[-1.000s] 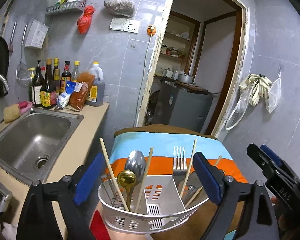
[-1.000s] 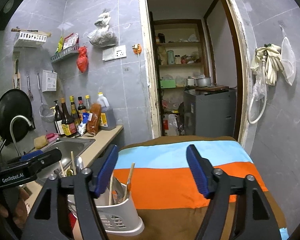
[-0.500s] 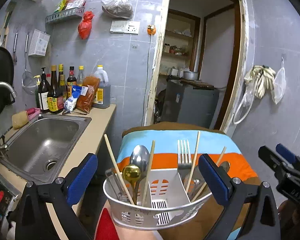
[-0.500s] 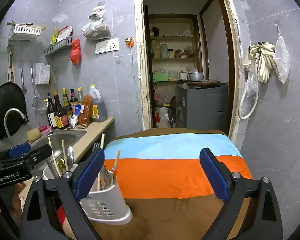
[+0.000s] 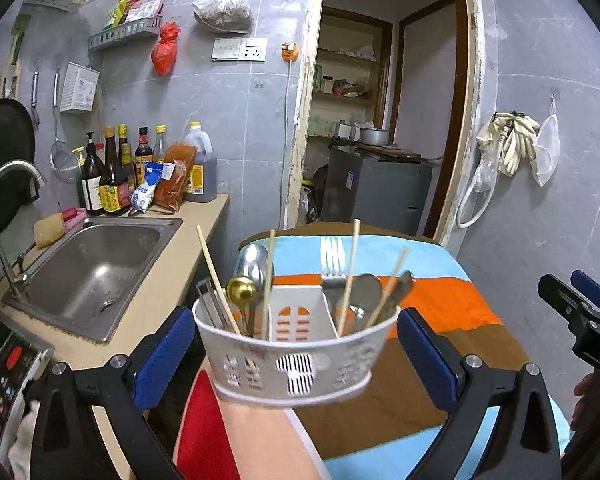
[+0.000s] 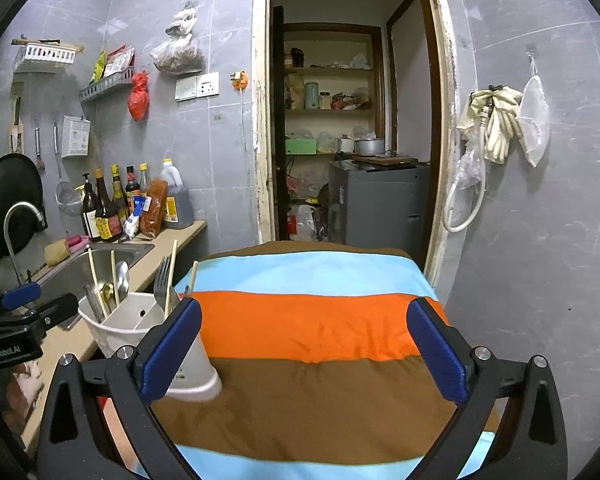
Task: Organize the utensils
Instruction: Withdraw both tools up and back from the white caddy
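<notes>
A white plastic utensil holder (image 5: 292, 356) stands at the near left edge of a striped cloth (image 6: 320, 320). It holds chopsticks (image 5: 350, 276), a fork (image 5: 332, 258), a steel spoon (image 5: 256, 268) and a gold spoon (image 5: 242, 290). My left gripper (image 5: 296, 356) is open, its blue pads on either side of the holder and apart from it. My right gripper (image 6: 304, 348) is open and empty over the cloth, with the holder (image 6: 140, 332) at its left finger.
A steel sink (image 5: 96, 264) and faucet (image 5: 8, 208) sit in the counter to the left, with sauce bottles (image 5: 112, 176) behind. A doorway (image 6: 348, 140) opens ahead. Gloves (image 6: 496, 124) hang on the right wall.
Both grippers have opened wider and pulled back. The holder now shows lower and more fully between the left fingers.
</notes>
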The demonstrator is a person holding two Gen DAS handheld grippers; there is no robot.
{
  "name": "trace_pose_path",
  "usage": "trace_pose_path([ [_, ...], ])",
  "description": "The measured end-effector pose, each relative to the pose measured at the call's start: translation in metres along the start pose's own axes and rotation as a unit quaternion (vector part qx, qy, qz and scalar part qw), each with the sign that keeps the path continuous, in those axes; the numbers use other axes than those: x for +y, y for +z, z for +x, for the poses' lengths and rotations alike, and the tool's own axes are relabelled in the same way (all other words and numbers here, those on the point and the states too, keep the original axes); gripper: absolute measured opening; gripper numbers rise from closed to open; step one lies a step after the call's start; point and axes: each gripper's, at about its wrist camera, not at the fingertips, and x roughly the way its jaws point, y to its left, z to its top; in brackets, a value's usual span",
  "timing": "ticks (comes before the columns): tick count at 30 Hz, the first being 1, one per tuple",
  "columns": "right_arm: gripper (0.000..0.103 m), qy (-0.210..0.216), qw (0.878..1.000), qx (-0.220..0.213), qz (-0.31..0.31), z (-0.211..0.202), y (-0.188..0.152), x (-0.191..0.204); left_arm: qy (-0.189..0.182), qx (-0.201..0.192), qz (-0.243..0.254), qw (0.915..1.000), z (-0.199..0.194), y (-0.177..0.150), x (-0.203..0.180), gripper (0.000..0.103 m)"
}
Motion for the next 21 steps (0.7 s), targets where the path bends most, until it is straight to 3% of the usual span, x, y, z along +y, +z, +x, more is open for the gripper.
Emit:
trace_pose_path([
  [12, 0.101, -0.003, 1.0, 0.017, 0.01, -0.067, -0.028, -0.043, 0.005, 0.002, 0.011, 0.9999, -0.062, -0.03, -0.034, 0.102],
  [21, 0.101, -0.002, 1.0, -0.006, 0.016, -0.115, -0.037, -0.065, 0.008, -0.022, 0.011, 0.9997, -0.106, -0.044, -0.048, 0.102],
])
